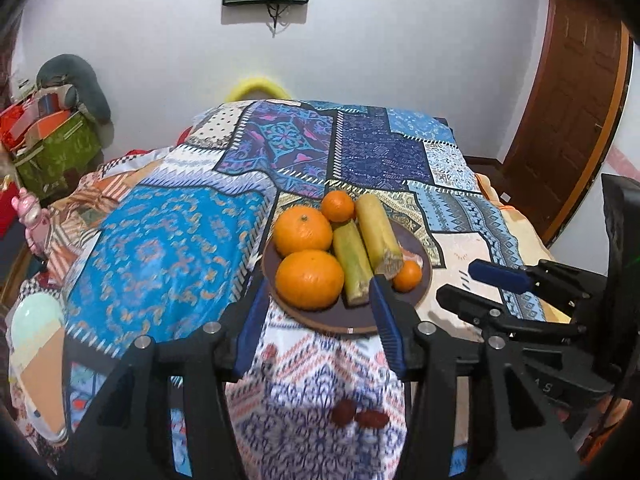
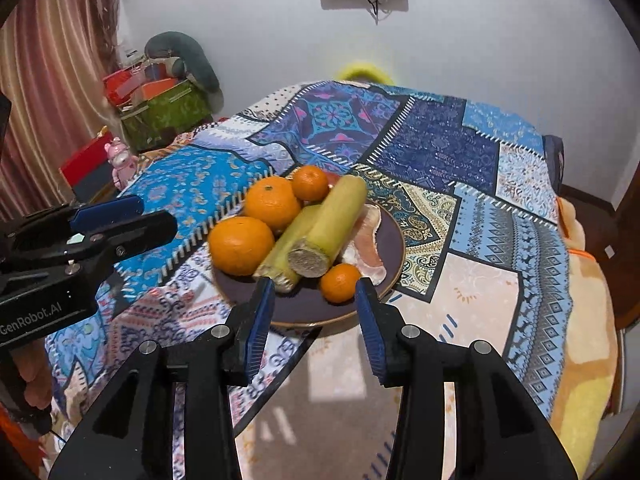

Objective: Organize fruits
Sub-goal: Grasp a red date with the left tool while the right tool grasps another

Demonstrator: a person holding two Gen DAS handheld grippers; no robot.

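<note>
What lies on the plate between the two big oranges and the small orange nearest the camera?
Two sugarcane pieces lie side by side between the big oranges and the small orange on the plate, clearest in the right wrist view.

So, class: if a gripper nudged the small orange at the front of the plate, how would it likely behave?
The small orange looks round, so it would probably roll. It sits near the plate rim, so it might roll off. Its skin looks smooth, perhaps slippery.

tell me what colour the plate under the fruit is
Dark purple-brown plate with a thin lighter rim, clearest in the right wrist view.
</note>
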